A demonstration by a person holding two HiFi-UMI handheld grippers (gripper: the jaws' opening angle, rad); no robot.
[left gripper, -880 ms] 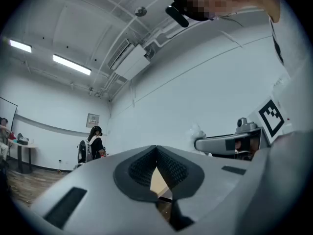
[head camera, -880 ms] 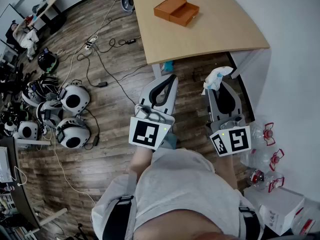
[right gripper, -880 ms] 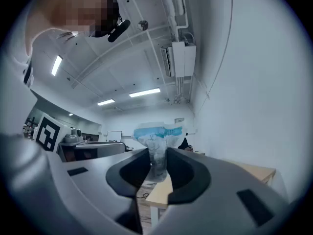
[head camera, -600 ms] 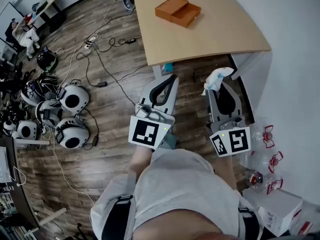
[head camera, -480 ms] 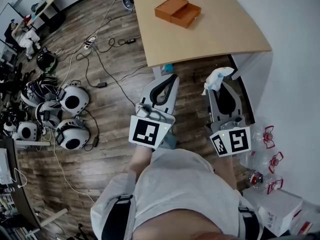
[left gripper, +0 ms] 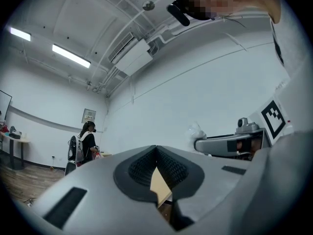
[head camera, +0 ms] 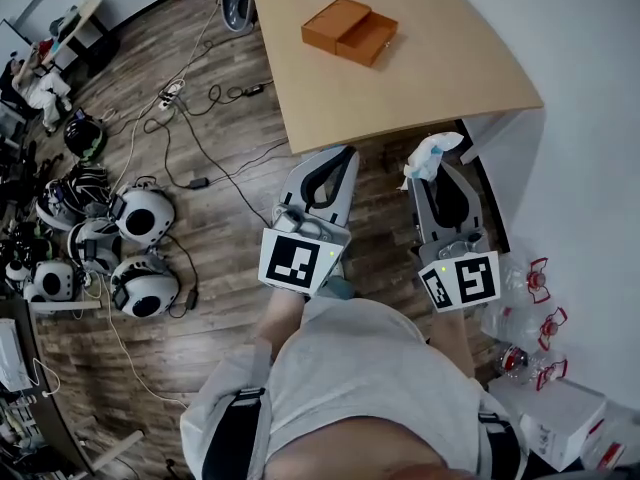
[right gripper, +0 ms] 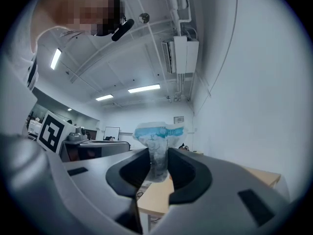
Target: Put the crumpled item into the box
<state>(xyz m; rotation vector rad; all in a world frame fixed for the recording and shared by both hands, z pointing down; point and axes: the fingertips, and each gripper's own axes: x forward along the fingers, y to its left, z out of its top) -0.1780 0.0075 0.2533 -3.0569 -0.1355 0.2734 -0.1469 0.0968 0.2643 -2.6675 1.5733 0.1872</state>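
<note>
My right gripper is shut on the crumpled white and blue item, which sticks up past its tips just short of the table's near edge. In the right gripper view the crumpled item stands pinched between both pads, above the right gripper. The orange box sits on the far part of the wooden table, with its drawer pulled out to the right. My left gripper is shut and empty, level beside the right one. In the left gripper view the left gripper has its pads together.
Cables and a power strip lie on the wood floor to the left, with several white helmets beyond them. Clear plastic bottles and a white carton stand on the floor at the right. A person stands far off.
The table and box have shifted slightly left and down in the head view. Both grippers hold the same pose, the right still shut on the crumpled item.
</note>
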